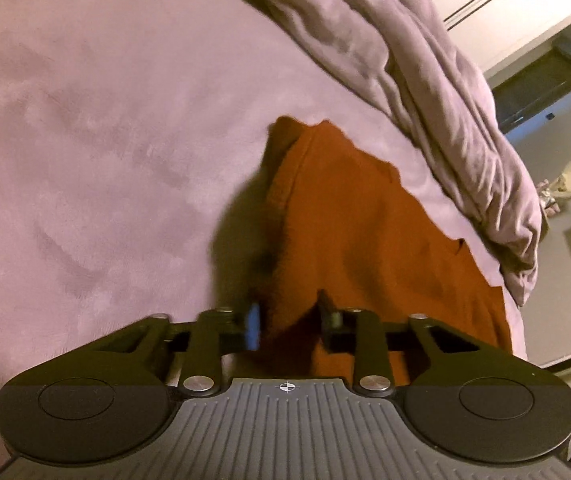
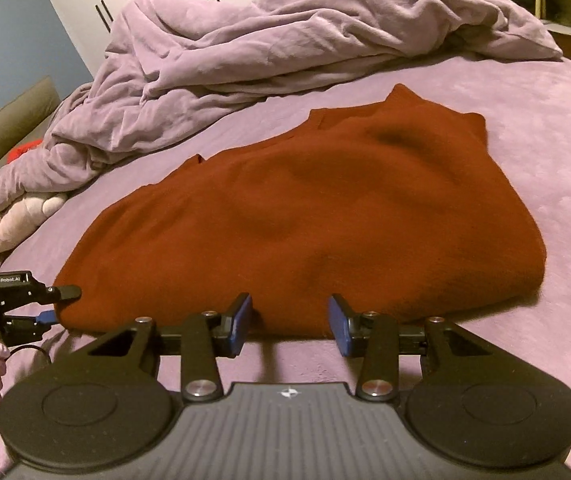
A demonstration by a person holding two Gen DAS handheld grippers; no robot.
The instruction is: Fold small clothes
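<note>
Both grippers at the near hem of a rust-red knitted sweater [image 2: 305,216] spread flat on a bed under a lilac plush cover [image 2: 545,128].

The left gripper [image 1: 287,324] has its fingers pinched on the sweater's edge, cloth bunched between them. The right gripper [image 2: 290,322] sits at the hem with its fingers part-way apart, hem between the blue pads [image 2: 241,322]; whether they press the cloth I cannot tell. A crumpled lilac duvet [image 2: 285,40] lies heaped beyond the sweater.
</note>
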